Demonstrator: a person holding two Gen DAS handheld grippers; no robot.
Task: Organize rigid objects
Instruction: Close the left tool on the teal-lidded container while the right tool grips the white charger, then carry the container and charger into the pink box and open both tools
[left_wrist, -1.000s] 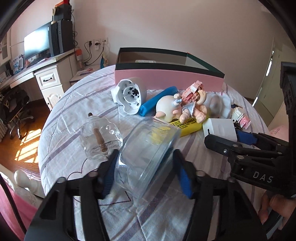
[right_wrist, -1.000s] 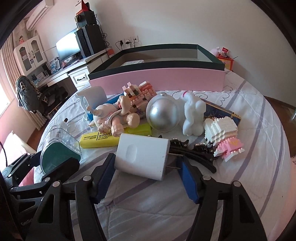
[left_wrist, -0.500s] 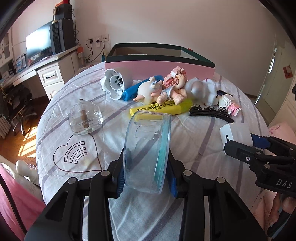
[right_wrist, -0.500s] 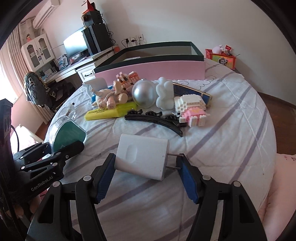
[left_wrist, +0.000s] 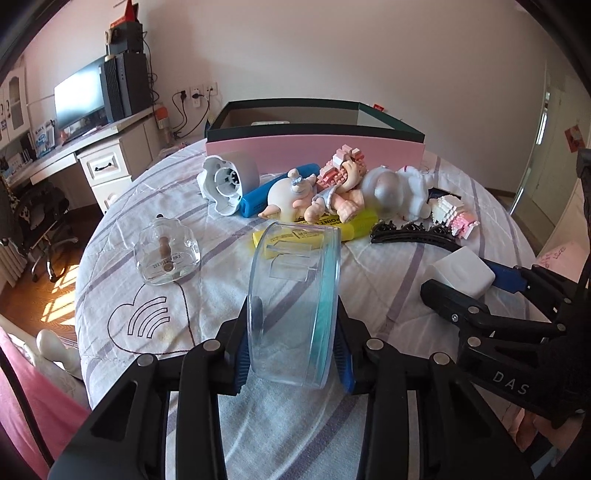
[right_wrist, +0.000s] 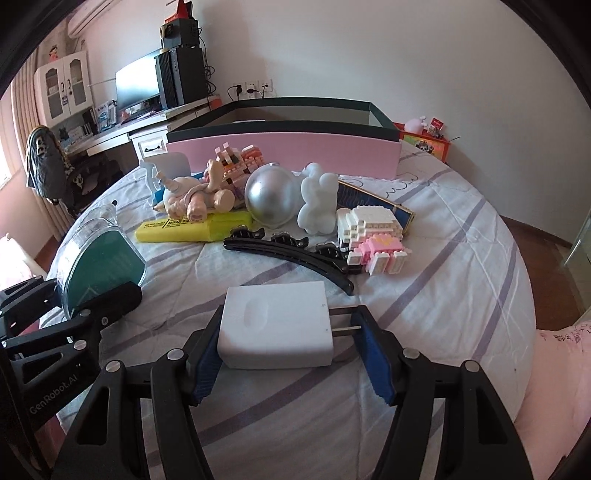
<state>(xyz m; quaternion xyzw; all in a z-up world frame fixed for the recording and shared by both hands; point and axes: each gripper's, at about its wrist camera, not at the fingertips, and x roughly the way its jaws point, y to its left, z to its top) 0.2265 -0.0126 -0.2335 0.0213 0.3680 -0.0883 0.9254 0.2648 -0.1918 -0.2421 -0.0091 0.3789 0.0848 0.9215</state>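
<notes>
The left tongs (left_wrist: 293, 354) are clenched on a clear round plastic case (left_wrist: 295, 302) with a teal face, held on edge above the striped cloth of the table (left_wrist: 388, 236). The right tongs (right_wrist: 286, 345) grip a white plug adapter (right_wrist: 275, 326), one pad against its body and the other against its two metal prongs.

The pink box (left_wrist: 314, 146) with a dark green rim stands open at the far side of the table, and a heap of things lies between it and both tongs. Just in front of the box: one white fan-like gadget (left_wrist: 229, 181), one blue cylinder (left_wrist: 273, 190), one baby doll (left_wrist: 306, 195), one pink brick figure (left_wrist: 341, 166) and one silver-domed white toy (left_wrist: 391, 190). Nearer than these lie one yellow marker (right_wrist: 192, 227), one black hair clip (right_wrist: 291, 254) and one white-and-pink brick figure (right_wrist: 375, 236). A dark blue flat item (right_wrist: 373, 203) pokes out behind that figure. One clear glass bottle (left_wrist: 168, 251) lies apart, well to the left of the box front. The marker and hair clip lie straight across the way to the box.
</notes>
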